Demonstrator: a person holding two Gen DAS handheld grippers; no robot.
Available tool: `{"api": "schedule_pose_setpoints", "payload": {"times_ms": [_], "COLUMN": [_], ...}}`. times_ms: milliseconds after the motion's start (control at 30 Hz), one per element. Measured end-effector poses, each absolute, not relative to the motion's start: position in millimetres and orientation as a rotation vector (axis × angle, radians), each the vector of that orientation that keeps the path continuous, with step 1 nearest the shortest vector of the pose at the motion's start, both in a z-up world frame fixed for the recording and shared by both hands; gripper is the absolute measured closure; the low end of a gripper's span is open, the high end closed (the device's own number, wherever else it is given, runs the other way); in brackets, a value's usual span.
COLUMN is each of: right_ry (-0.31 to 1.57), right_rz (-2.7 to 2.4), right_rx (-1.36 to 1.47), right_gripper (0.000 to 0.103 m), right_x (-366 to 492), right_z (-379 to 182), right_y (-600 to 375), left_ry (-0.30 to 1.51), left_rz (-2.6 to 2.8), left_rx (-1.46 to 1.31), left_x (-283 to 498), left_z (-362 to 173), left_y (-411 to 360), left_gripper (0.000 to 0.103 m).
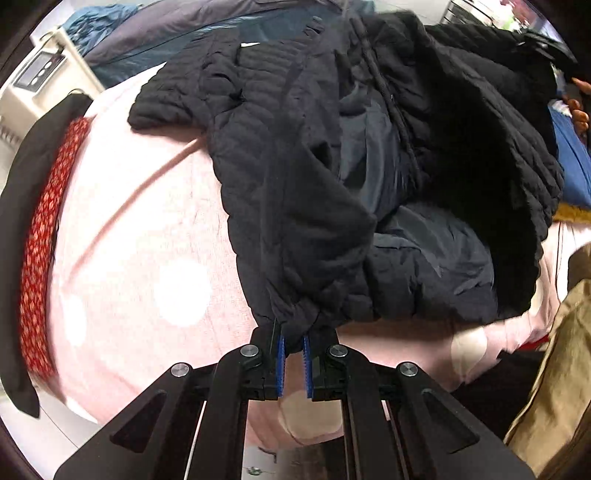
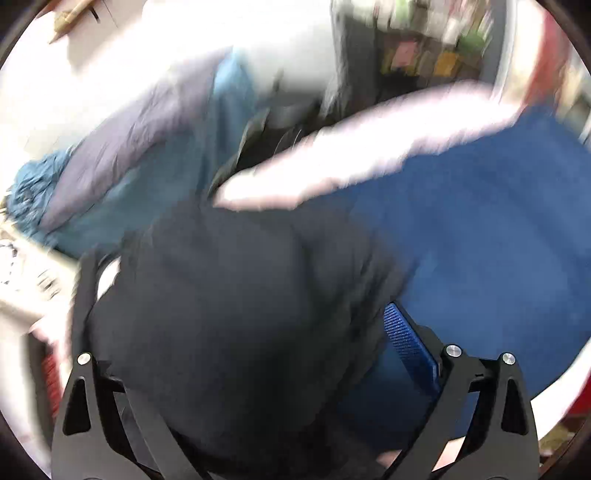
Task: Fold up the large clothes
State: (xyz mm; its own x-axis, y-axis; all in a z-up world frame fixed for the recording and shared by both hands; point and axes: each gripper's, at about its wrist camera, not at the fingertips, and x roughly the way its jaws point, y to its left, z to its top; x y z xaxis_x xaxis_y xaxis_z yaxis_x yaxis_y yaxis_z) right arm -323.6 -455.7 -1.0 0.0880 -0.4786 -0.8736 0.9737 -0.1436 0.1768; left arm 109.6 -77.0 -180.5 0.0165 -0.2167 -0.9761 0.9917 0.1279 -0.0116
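A black quilted jacket [image 1: 332, 166] lies crumpled on a pink cover with pale dots [image 1: 147, 240], its grey lining showing in the middle. My left gripper [image 1: 293, 347] points steeply down at the near hem and is shut on a pinch of the jacket's edge between its blue pads. In the blurred right wrist view, a bulk of the same black jacket [image 2: 229, 332] fills the space between the fingers of my right gripper [image 2: 240, 284]. Its jaws stand wide apart. The blue right pad [image 2: 410, 343] is bare and clear of the cloth; the left pad is hidden.
A red patterned cloth [image 1: 40, 240] and a dark garment lie along the cover's left edge. A white appliance [image 1: 40, 74] stands at upper left, and blue-grey bedding [image 1: 166, 33] lies behind. A tan garment [image 1: 554, 369] is at lower right, a blue cloth [image 2: 480, 240] beside the jacket.
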Motion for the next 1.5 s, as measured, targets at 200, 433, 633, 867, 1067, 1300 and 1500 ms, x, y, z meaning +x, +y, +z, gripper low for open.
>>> {"api": "schedule_pose_setpoints", "payload": {"times_ms": [200,433,633,867,1067,1300,1500], "right_ry": [0.621,1.012,1.314,1.263,1.317,1.439,1.046], "right_rz": [-1.177,-0.730,-0.796,-1.003,-1.002,-0.834,-0.993], "right_rx": [0.812,0.705,0.330,0.608,0.926,0.999,1.317], "right_gripper": [0.008,0.008,0.026,0.094,0.096,0.031,0.026], "right_x": [-302.1,-205.7,-156.0,-294.4,-401.2,-422.4,-500.0], "right_z": [54.8,6.4,-38.2,-13.3,-26.1,-62.3,-44.4], "right_y": [-393.7,-302.5,-249.6,-260.1,-238.7,-189.4,-221.3], "left_ry": [1.056,1.025,0.981,0.963,0.971,1.059,1.223], "left_rz": [-1.238,-1.265,-1.303,-1.341,-1.348,-1.332,-1.242], "left_rx": [0.986,1.028,1.050,1.075,1.149,1.331,0.776], "left_x": [100.2,93.2,89.1,95.2,106.7,131.7,219.5], "left_z": [-175.1,-165.0,-156.3,-158.2,-174.3,-205.9,-156.1], "left_y": [-79.7,-81.4,-76.8,-65.6,-46.0,-11.9,-9.4], "left_gripper": [0.096,0.096,0.096,0.095,0.094,0.075,0.033]}}
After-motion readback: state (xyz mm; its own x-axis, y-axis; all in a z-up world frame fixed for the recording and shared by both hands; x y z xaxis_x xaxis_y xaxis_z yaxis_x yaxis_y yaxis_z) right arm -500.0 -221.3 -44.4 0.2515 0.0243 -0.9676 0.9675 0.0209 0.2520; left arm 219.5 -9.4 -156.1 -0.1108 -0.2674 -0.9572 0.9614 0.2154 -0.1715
